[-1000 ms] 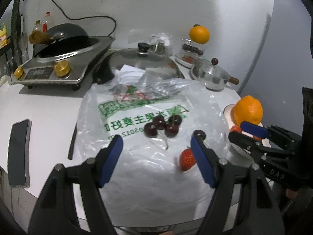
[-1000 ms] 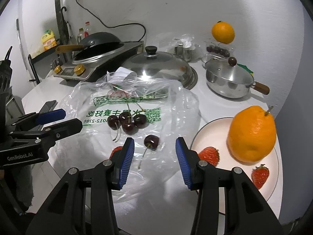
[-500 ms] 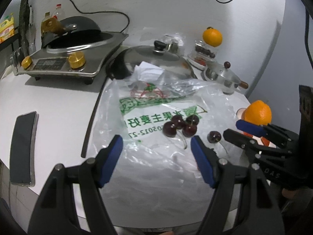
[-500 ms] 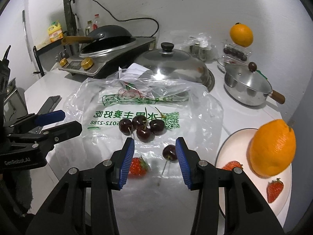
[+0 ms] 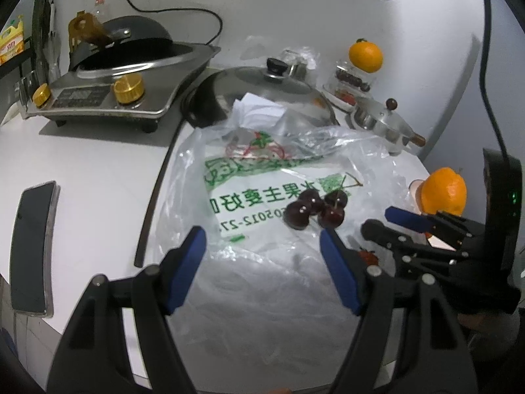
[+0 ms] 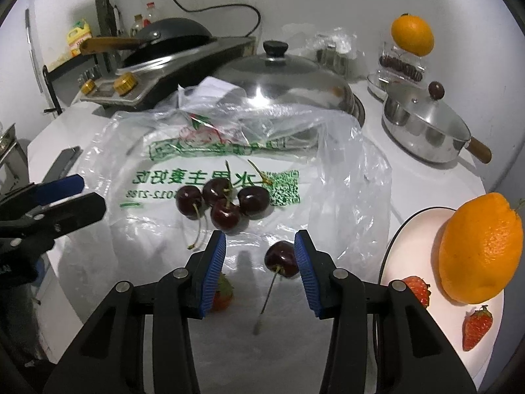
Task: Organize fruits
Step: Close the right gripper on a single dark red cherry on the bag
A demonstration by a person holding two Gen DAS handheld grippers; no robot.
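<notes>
Countertop (image 5: 98, 170), white and rounded, filled the left wrist view under a white wall. A silver stove (image 5: 108, 95) with a black pan sat in the upper left, and a phone (image 5: 31, 249) lay at the left edge. A domed pot lid (image 5: 265, 88) stood at upper centre, with an orange (image 5: 366, 55) on a clear box to its right. A clear plastic bag (image 5: 262, 262) with green print was spread across the middle, four dark cherries (image 5: 313, 210) clustered on it. The left gripper (image 5: 262, 249) hung above the bag, jaws apart and holding nothing.

In the right wrist view the same bag (image 6: 137, 170) covered the centre, the cherry cluster (image 6: 223, 202) just above the fingers. The right gripper (image 6: 259, 246) was partly open and gripped nothing; a single cherry (image 6: 282, 259) lay between the jaws, close against the right pad, though contact was unclear. A strawberry (image 6: 223, 295) showed partly behind the left finger. At lower right a white plate (image 6: 416, 249) carried a large orange (image 6: 480, 256) and two strawberries (image 6: 477, 326). A lidded saucepan (image 6: 426, 128) stood at upper right.
</notes>
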